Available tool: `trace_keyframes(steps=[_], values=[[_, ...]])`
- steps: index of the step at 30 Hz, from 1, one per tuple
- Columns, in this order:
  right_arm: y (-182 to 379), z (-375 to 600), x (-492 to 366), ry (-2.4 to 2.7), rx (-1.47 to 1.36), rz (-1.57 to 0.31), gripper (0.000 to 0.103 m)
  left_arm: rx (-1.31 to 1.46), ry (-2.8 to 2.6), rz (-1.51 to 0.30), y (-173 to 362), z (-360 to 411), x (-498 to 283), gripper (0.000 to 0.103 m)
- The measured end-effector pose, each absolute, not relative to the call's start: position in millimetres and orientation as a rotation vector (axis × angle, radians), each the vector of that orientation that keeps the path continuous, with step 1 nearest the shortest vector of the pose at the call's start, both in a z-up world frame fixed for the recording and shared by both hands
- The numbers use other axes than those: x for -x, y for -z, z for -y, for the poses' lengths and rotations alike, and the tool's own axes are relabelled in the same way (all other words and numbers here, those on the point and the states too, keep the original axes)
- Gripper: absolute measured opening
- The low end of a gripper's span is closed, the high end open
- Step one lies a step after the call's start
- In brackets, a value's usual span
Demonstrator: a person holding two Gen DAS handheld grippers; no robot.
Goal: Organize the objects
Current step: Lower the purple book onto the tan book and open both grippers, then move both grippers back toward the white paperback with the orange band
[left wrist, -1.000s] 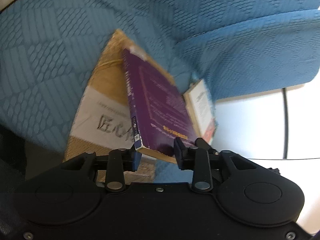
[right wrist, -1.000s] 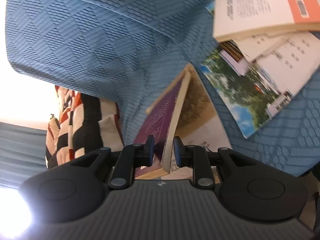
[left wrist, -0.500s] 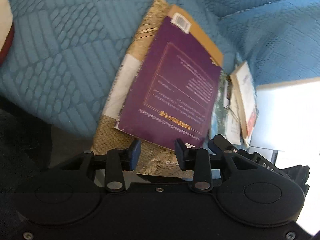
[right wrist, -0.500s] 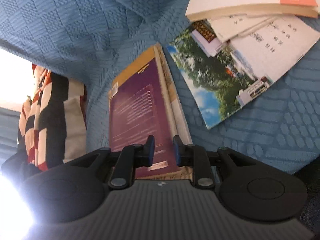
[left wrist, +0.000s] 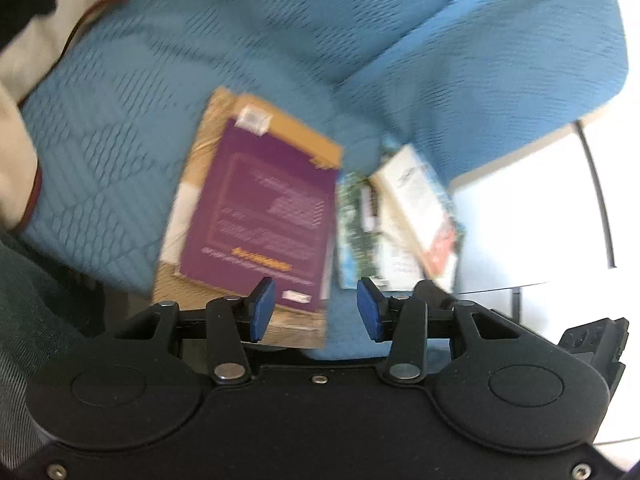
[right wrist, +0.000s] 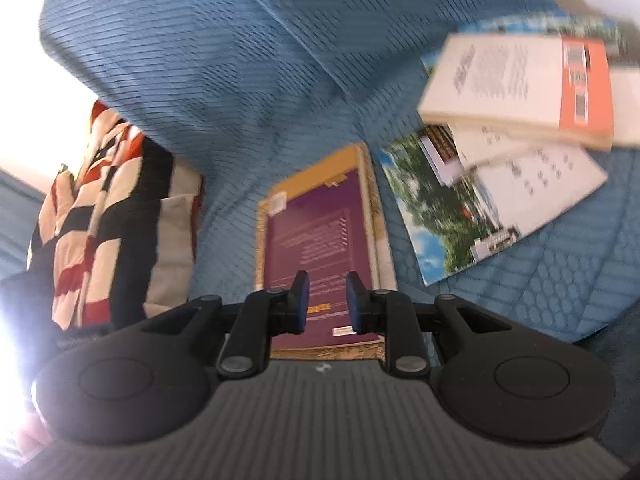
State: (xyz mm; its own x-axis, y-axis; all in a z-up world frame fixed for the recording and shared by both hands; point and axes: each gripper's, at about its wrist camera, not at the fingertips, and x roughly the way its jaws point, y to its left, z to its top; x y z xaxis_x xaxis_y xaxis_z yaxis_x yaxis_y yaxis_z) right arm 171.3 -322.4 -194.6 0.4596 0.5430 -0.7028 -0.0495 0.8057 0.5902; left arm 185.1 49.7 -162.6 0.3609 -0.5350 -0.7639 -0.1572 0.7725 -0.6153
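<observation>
Two grippers: left (left wrist: 316, 308) jaws spread, right (right wrist: 327, 300) jaws slightly apart, both empty
Stack: purple book (right wrist: 320, 248) flat on gold book (left wrist: 180, 280)
Next: approach white book (right wrist: 516, 88) edge-on, grip spine

A purple book (right wrist: 320, 240) with an orange-yellow band is seen on a golden woven-patterned book (left wrist: 188, 280). Blue quilted diamond fabric covers the sofa (right wrist: 240, 60). A cream book with an orange strip (right wrist: 520, 88) and a red, black and cream striped cushion (right wrist: 100, 208) are shown.
</observation>
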Motion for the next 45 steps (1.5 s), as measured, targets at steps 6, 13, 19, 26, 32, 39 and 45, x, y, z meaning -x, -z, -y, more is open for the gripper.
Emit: trace_keyframes(steps=[6, 13, 19, 26, 32, 39, 45], values=[[142, 323, -143, -0.417, -0.438, -0.947, 0.025, 0.576, 0.305, -1.060, 94, -34, -161, 0.047], [89, 336, -102, -0.389, -0.432, -0.844, 0.025, 0.446, 0.295, -0.970, 39, -16, -122, 0.049], [65, 349, -64, -0.359, -0.428, -0.780, 0.025, 0.419, 0.328, -0.923, 12, -2, -87, 0.055], [49, 355, -24, -0.329, -0.372, -0.716, 0.025, 0.403, 0.317, -0.881, -2, 6, -61, 0.082], [43, 357, -2, -0.299, -0.345, -0.687, 0.025, 0.366, 0.350, -0.850, -13, 17, -41, 0.097], [44, 361, 6, -0.253, -0.345, -0.665, 0.084, 0.343, 0.354, -0.809, -15, 28, -34, 0.102], [56, 365, -2, -0.236, -0.350, -0.679, 0.087, 0.331, 0.368, -0.811, -5, 37, -46, 0.102]])
